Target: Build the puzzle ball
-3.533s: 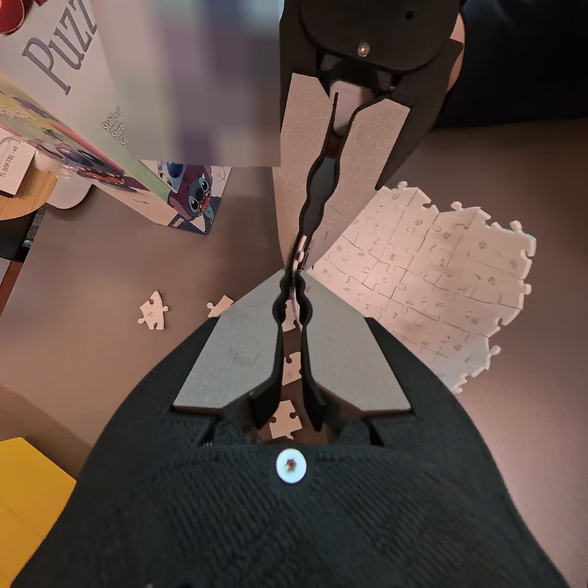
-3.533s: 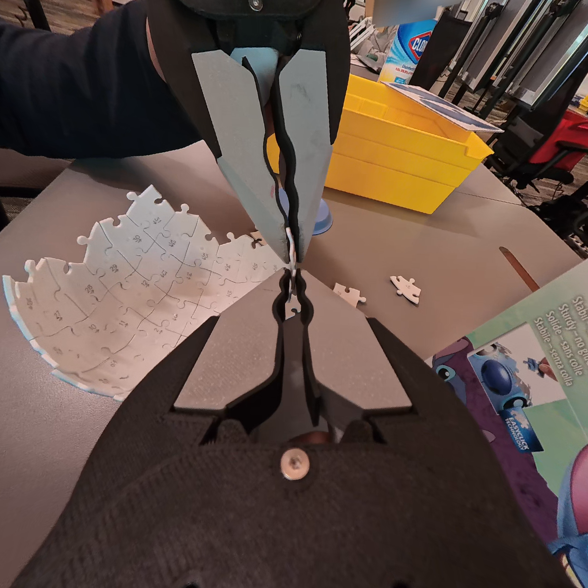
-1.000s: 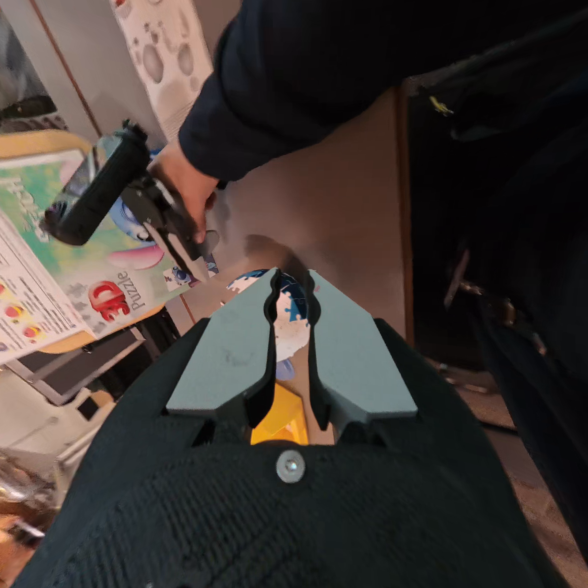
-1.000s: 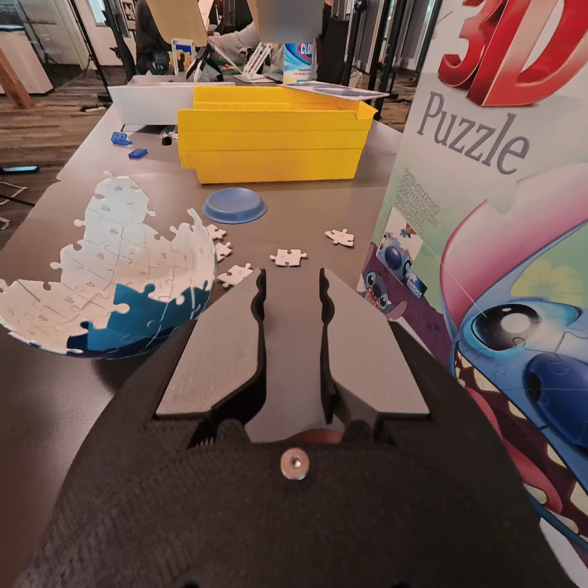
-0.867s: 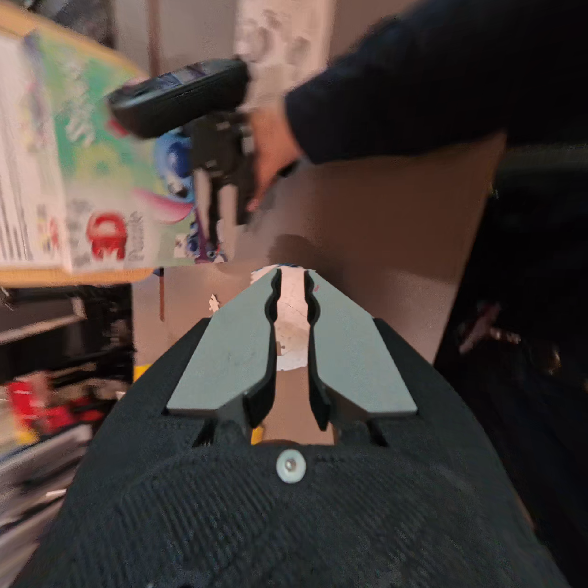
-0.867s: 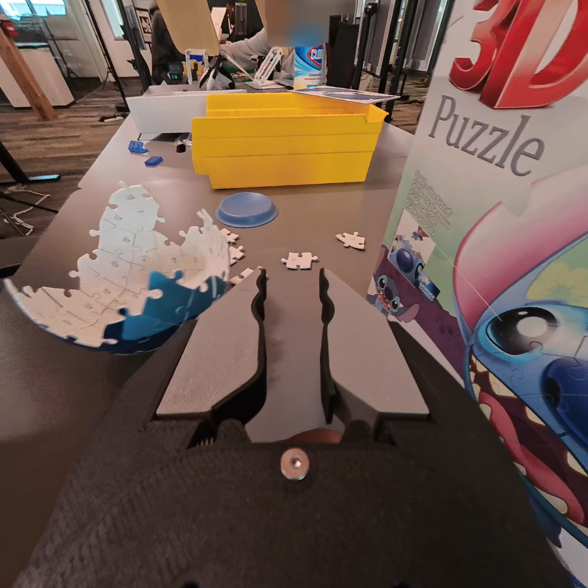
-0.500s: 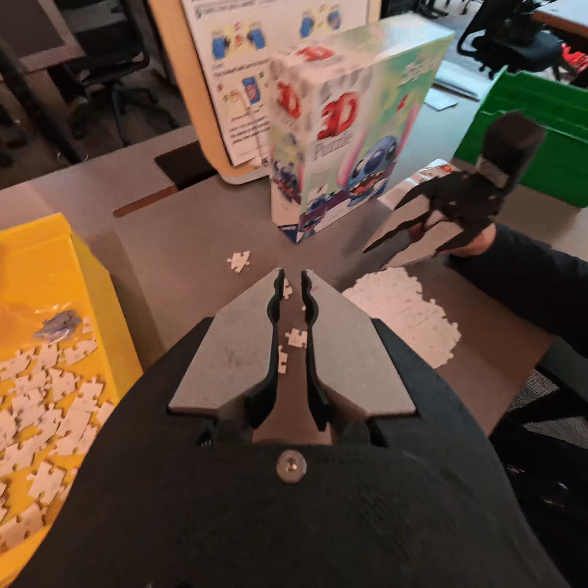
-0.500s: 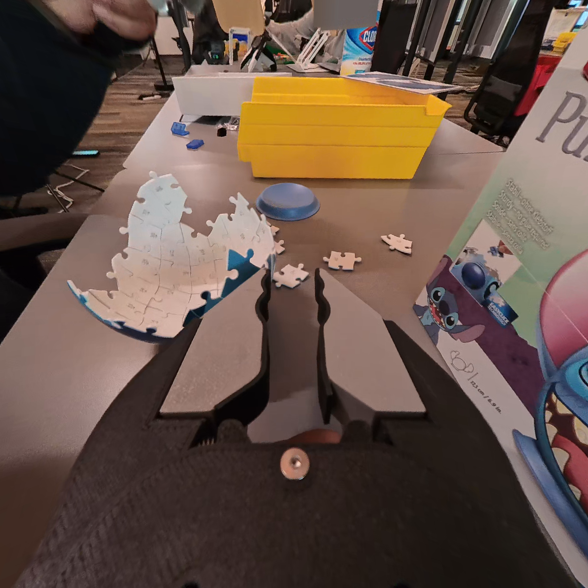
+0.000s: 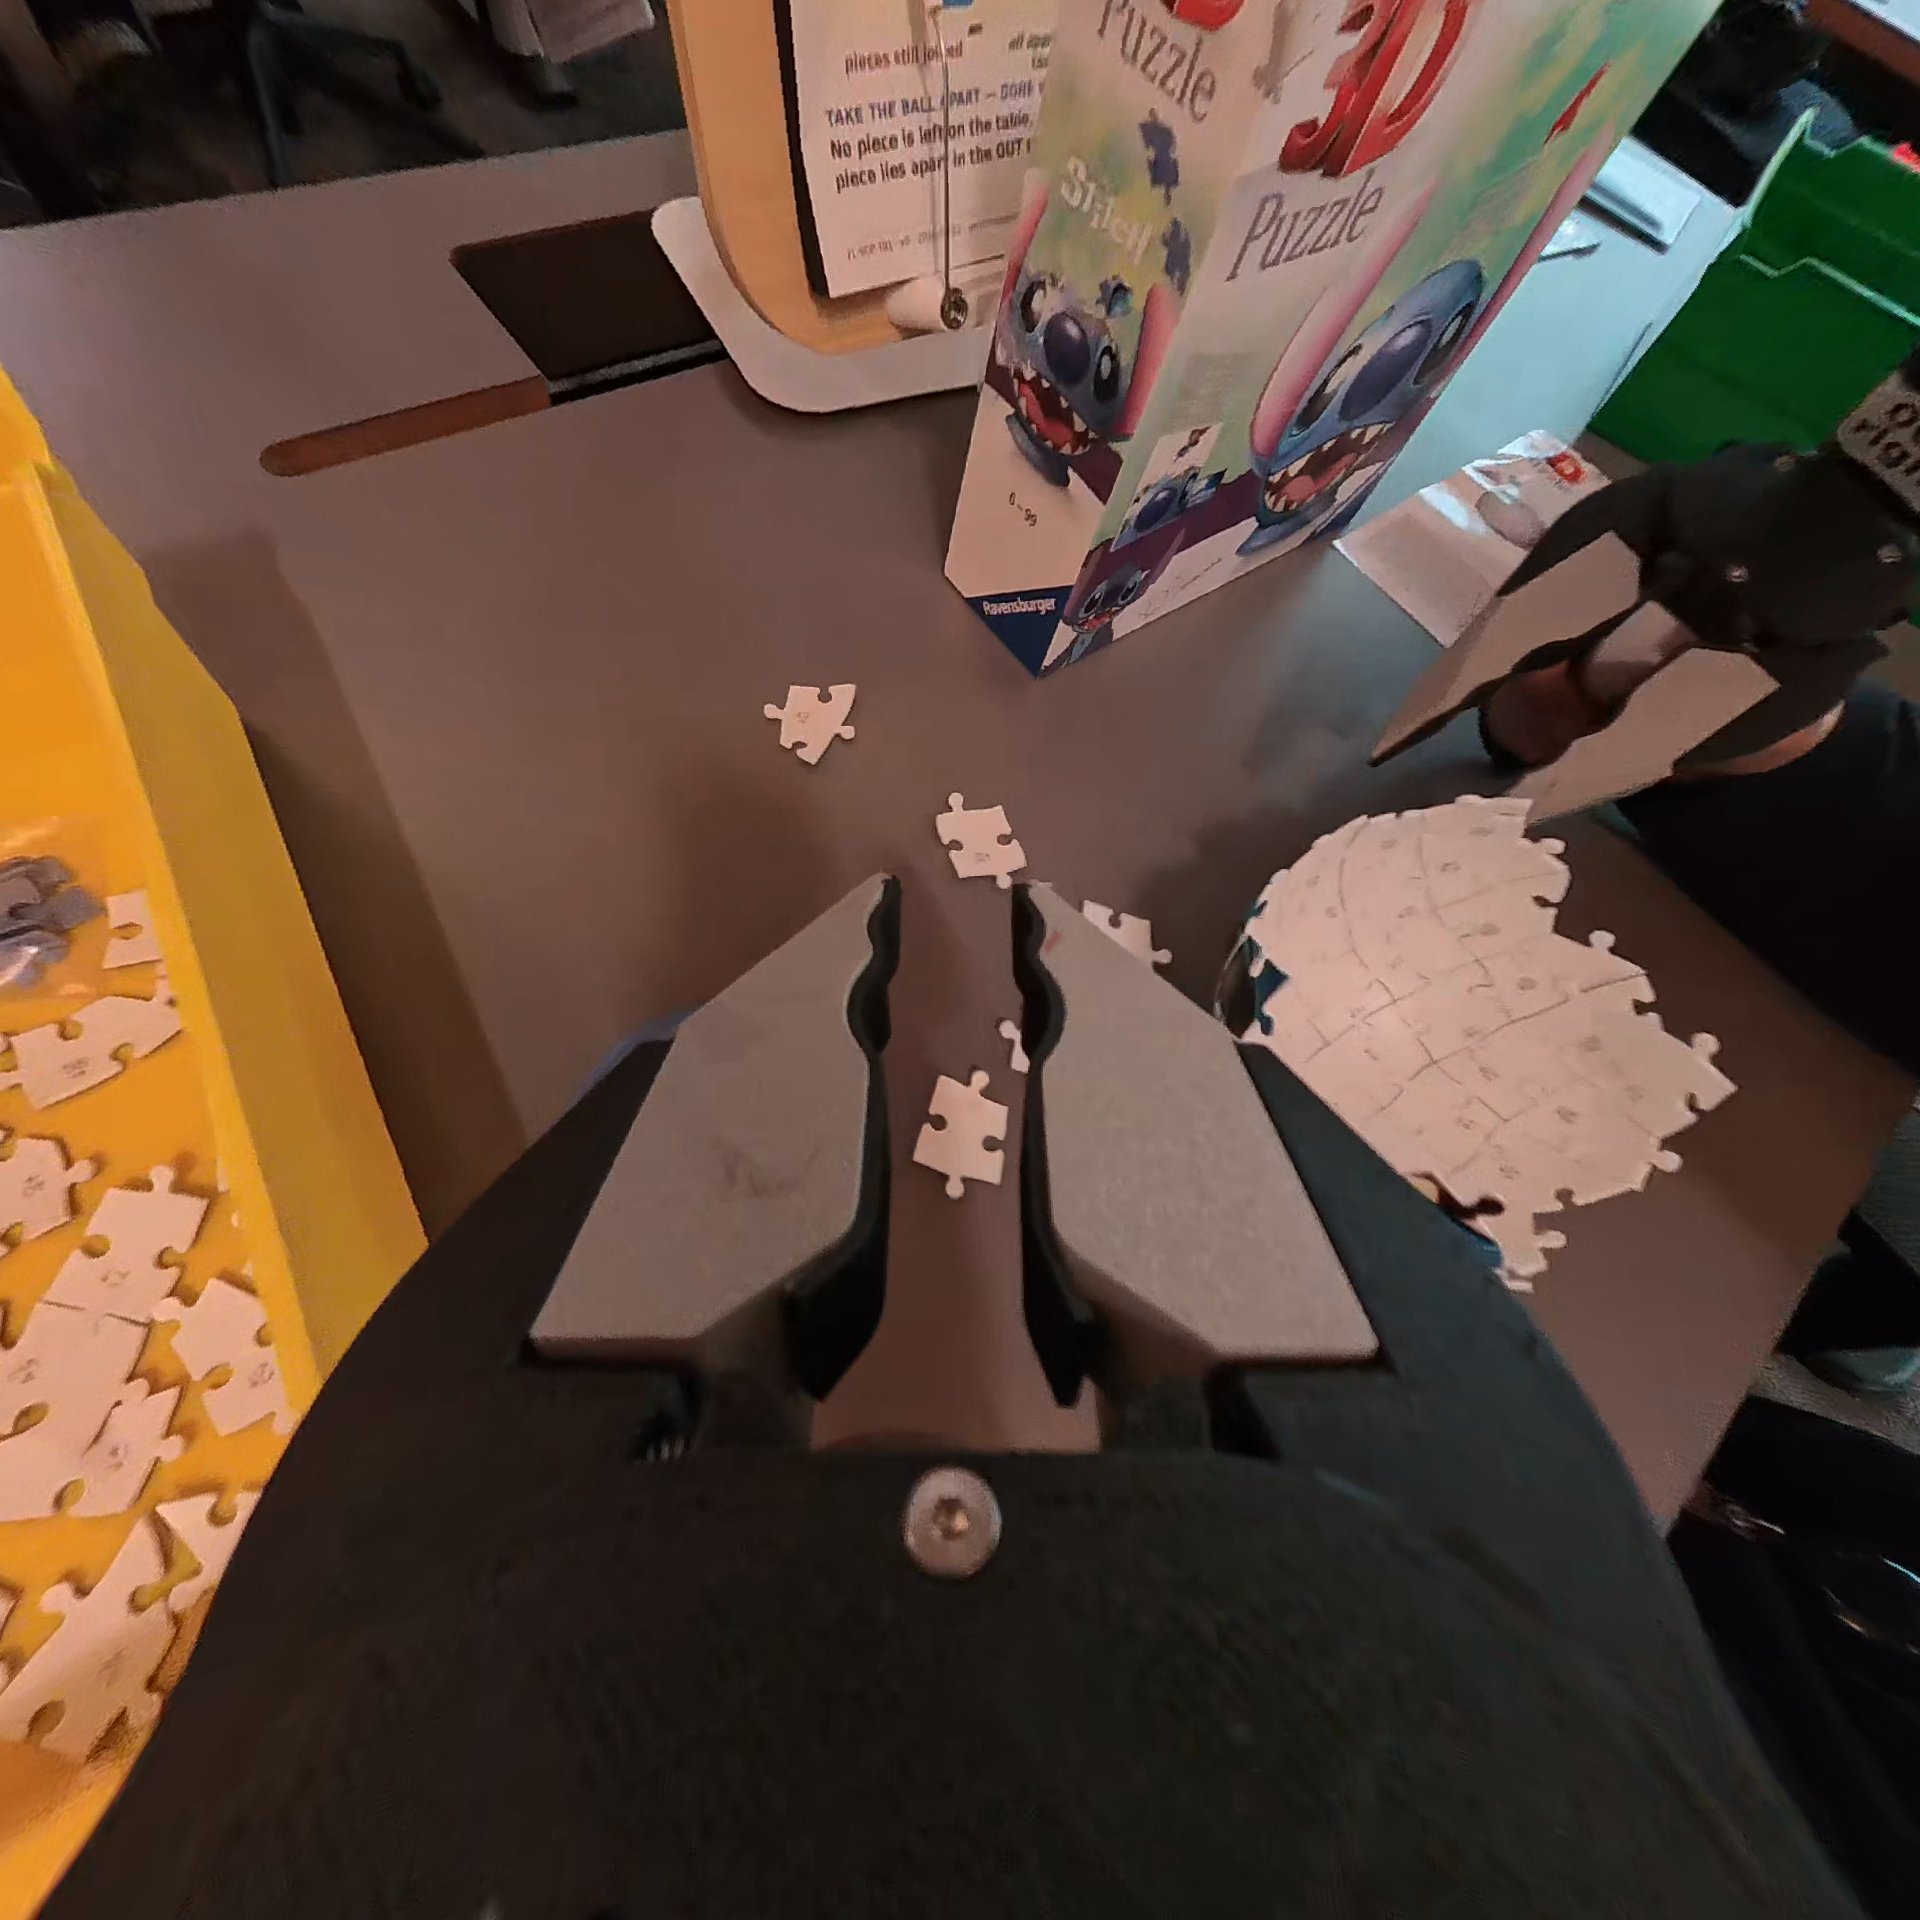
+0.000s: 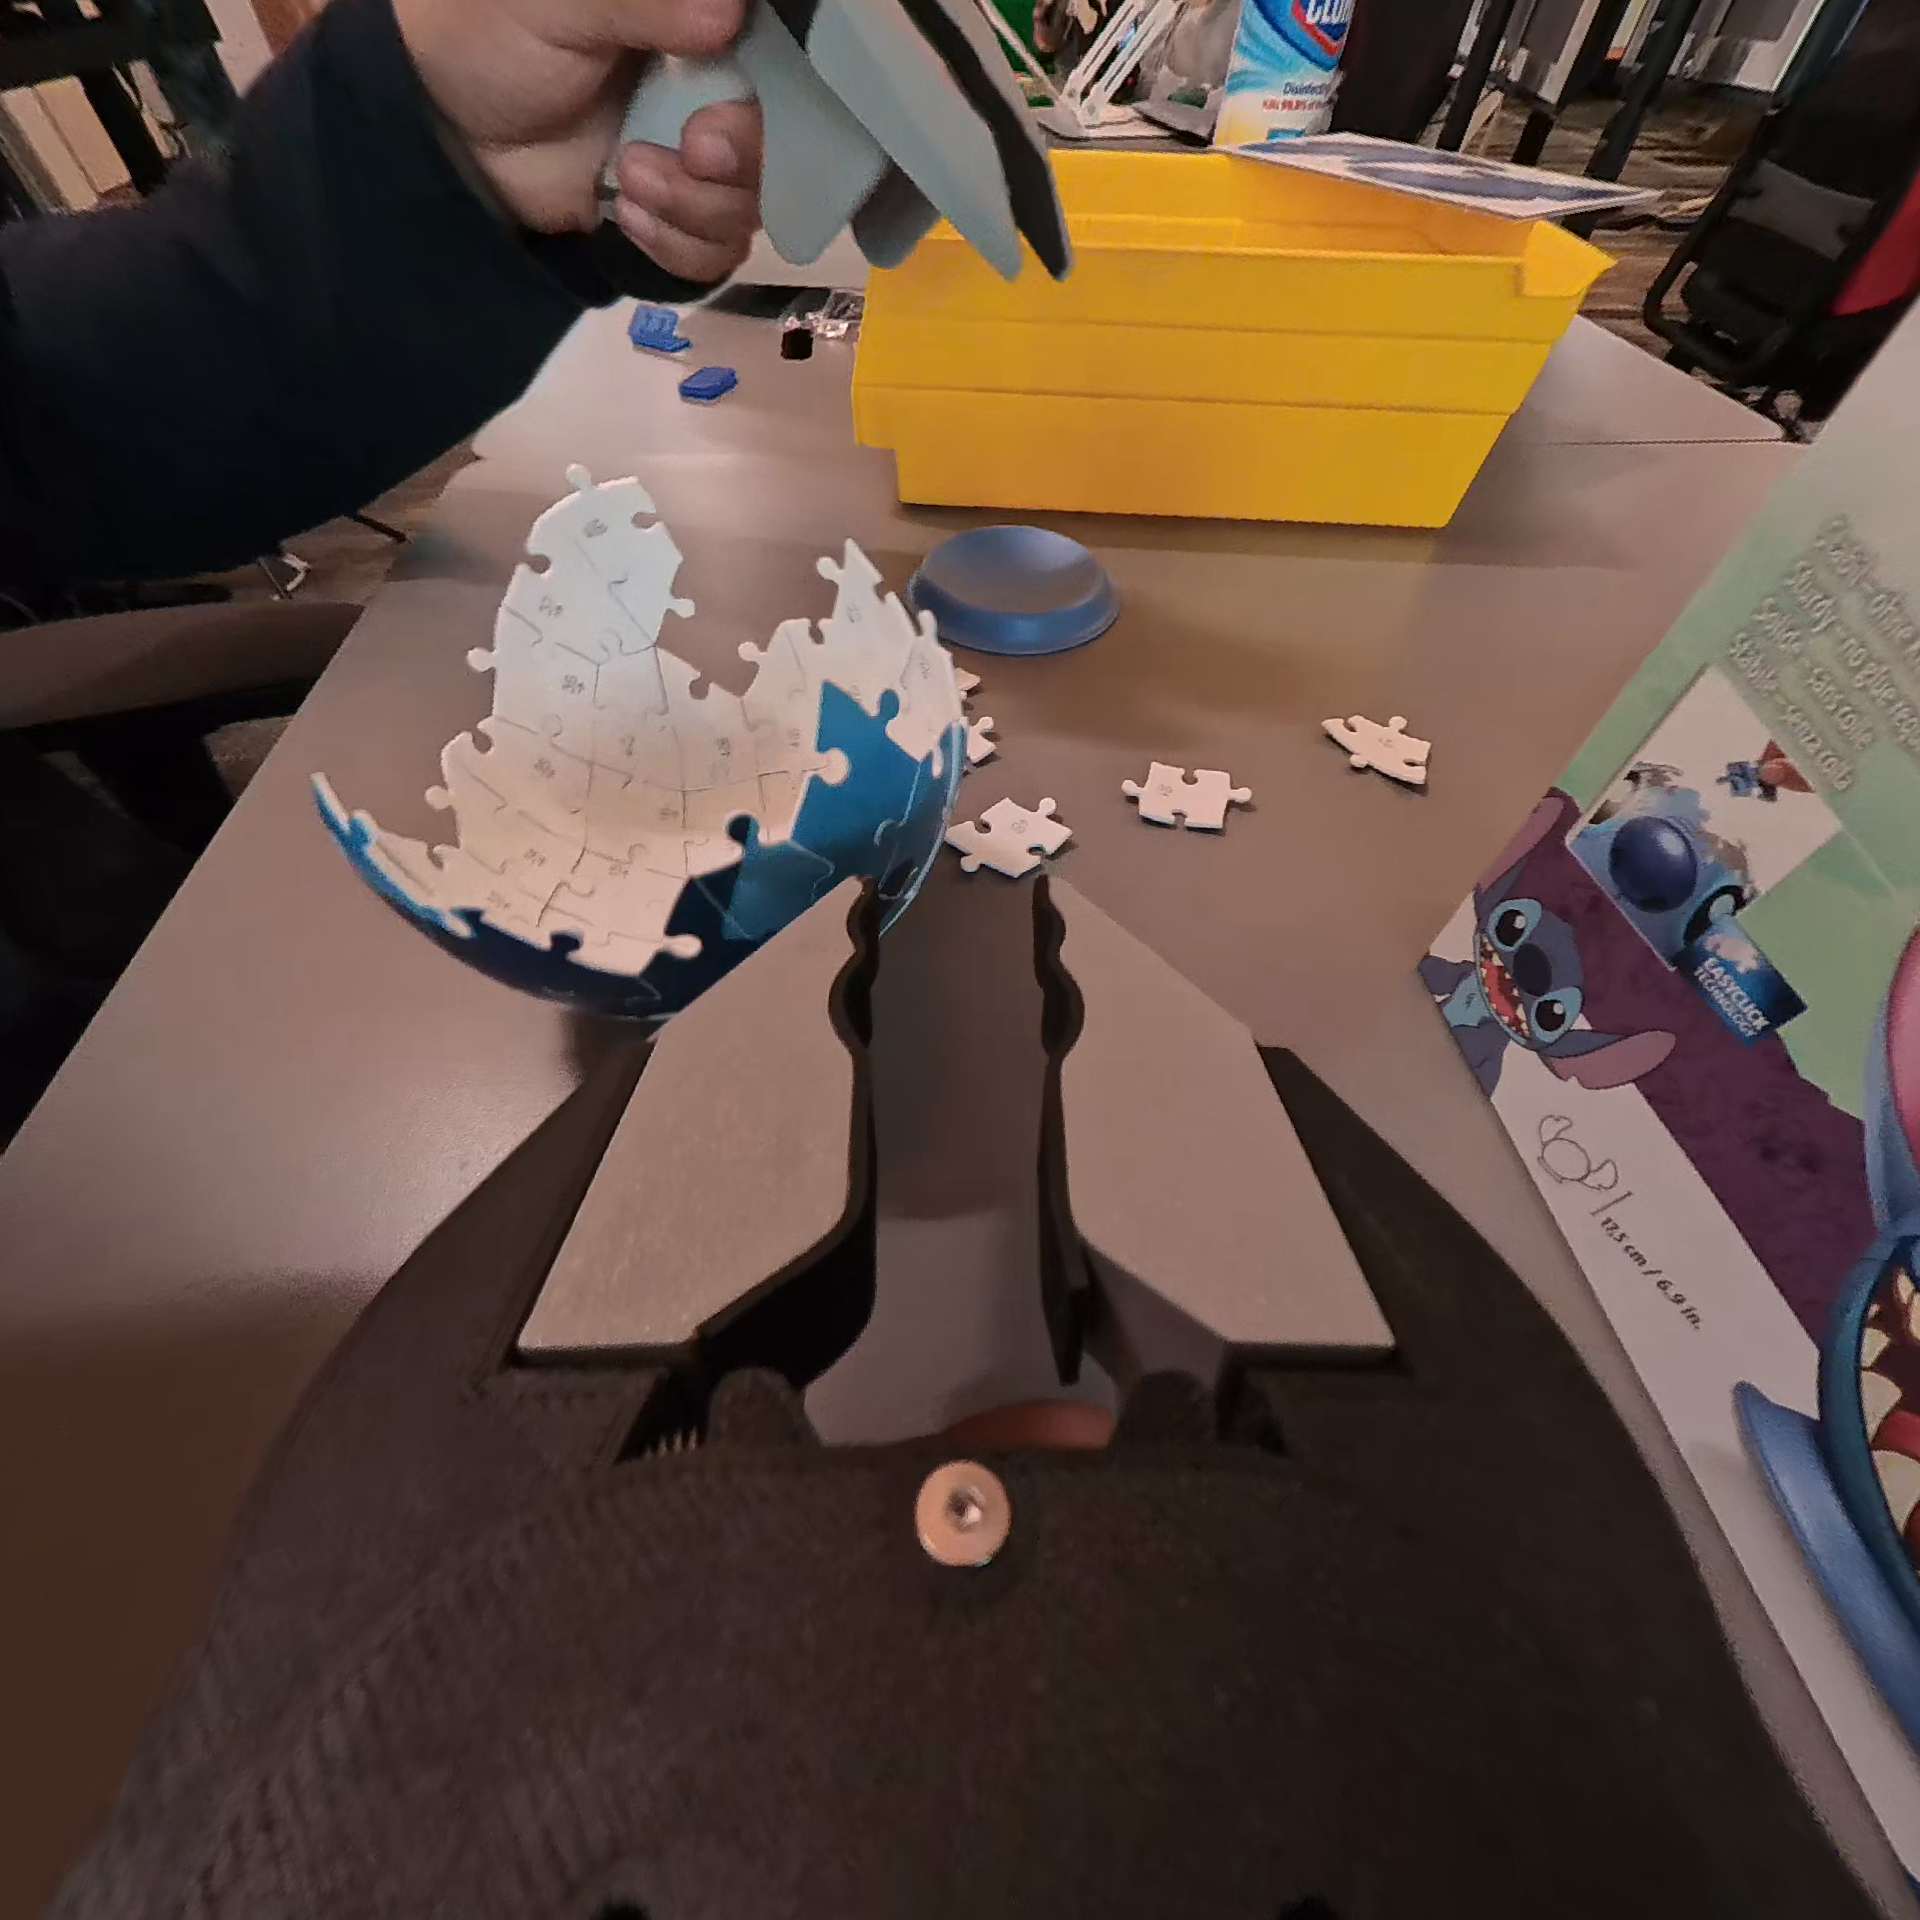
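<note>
Half-built puzzle ball (image 10: 665,800), an open shell with white inside and blue outside, rests on the grey worktop (image 10: 1299,623) at centre left of the right wrist frame; in the left wrist frame the same shell (image 9: 1455,1018) shows at right, white side up. Loose white puzzle pieces lie on the worktop just beside it: one (image 10: 1010,833) near the shell's right edge, one (image 10: 1184,795) further right, one (image 10: 1377,746) nearer the box.

In the left wrist frame, one piece (image 9: 961,1132) lies below the gap between the fingers, untouched, another (image 9: 980,842) just past the tips, another (image 9: 812,719) higher up.

Left gripper (image 9: 954,896) hovers above the worktop, fingers parted, gripping nothing. Right gripper (image 10: 951,888) fingers also parted and empty, left tip close to the shell's blue edge; contact cannot be told.

Left gripper also shows at top of the right wrist frame (image 10: 997,244), held by a hand (image 10: 582,125) in a dark sleeve, above the yellow bin (image 10: 1195,416). Blue round stand (image 10: 1013,587) sits between bin and shell.

Puzzle box (image 9: 1247,343) stands upright at upper right in the left wrist frame; it fills the right edge of the right wrist frame (image 10: 1714,987). More white pieces (image 9: 94,1330) lie inside the yellow bin at left.
</note>
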The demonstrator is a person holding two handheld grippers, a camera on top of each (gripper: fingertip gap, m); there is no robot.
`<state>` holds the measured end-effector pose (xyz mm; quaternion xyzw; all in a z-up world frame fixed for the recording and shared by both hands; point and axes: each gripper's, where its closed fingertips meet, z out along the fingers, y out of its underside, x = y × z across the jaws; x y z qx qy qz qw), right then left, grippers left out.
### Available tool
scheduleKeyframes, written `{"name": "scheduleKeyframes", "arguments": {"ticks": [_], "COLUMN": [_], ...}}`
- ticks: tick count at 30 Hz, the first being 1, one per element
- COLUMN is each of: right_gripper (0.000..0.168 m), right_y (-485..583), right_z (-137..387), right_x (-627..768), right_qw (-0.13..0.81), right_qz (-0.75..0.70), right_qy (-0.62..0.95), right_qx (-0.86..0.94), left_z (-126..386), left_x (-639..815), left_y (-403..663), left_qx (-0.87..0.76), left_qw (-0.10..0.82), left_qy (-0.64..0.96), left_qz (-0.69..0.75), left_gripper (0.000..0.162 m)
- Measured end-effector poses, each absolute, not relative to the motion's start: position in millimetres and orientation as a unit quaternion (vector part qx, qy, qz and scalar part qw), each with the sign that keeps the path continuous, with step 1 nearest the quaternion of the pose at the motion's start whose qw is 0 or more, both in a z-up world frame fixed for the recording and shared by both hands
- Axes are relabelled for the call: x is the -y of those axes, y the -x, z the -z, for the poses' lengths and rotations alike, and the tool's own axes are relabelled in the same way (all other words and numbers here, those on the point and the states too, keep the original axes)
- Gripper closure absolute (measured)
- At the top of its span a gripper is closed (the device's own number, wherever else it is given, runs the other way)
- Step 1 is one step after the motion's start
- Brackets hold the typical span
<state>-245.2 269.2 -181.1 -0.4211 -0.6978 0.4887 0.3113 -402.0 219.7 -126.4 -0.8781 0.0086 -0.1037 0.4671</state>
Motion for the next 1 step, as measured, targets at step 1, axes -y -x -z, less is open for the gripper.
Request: {"name": "scheduleKeyframes", "arguments": {"ticks": [1], "right_gripper": [0.142], "right_y": [244.1], "right_z": [181.8], "right_x": [-267.4], "right_qw": [0.308], "right_qz": [-0.489], "right_qy": [0.419], "right_qx": [0.7], "left_z": [131.3], "left_x": [-223.1], "left_y": [402.2], "left_qx": [-0.013], "left_qw": [0.464], "left_qy": [0.88], "left_qz": [0.102], "left_gripper": [0.142]}}
